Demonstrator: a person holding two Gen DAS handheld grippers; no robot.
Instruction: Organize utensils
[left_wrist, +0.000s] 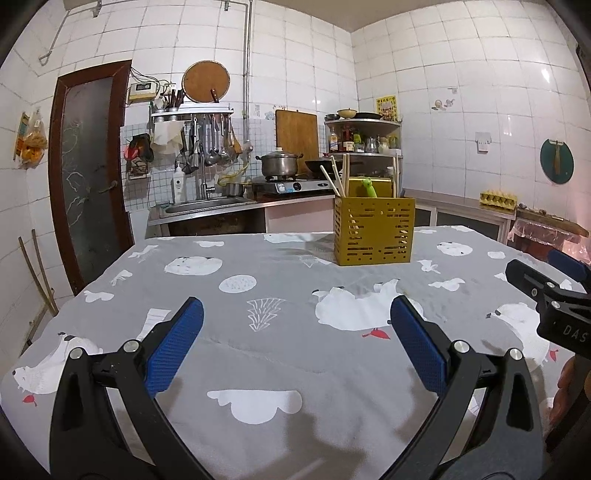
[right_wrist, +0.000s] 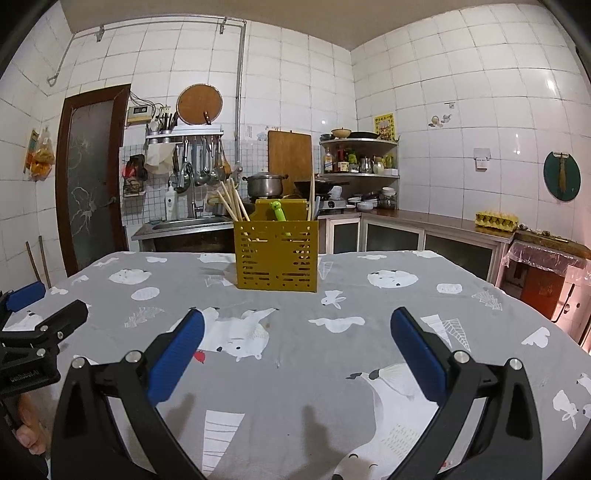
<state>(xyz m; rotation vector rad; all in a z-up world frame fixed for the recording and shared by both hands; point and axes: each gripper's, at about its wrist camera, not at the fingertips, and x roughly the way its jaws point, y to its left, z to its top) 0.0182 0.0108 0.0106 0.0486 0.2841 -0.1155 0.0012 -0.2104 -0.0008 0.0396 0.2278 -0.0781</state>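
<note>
A yellow slotted utensil holder (left_wrist: 373, 230) stands upright at the far side of the table; it also shows in the right wrist view (right_wrist: 277, 254). Wooden chopsticks (left_wrist: 341, 176) and a green-handled utensil (left_wrist: 368, 186) stick up out of it, also seen as chopsticks (right_wrist: 232, 203) and green handle (right_wrist: 277, 210). My left gripper (left_wrist: 295, 314) is open and empty above the tablecloth, well short of the holder. My right gripper (right_wrist: 297, 325) is open and empty, also short of the holder. Each gripper shows at the edge of the other's view.
The table carries a grey cloth with white animal prints (left_wrist: 258, 362). Behind it are a sink (left_wrist: 207, 205), a stove with a pot (left_wrist: 279, 164), hanging ladles (left_wrist: 214, 144), corner shelves (right_wrist: 360, 158), a door (left_wrist: 88, 173) and an egg carton (right_wrist: 495, 220).
</note>
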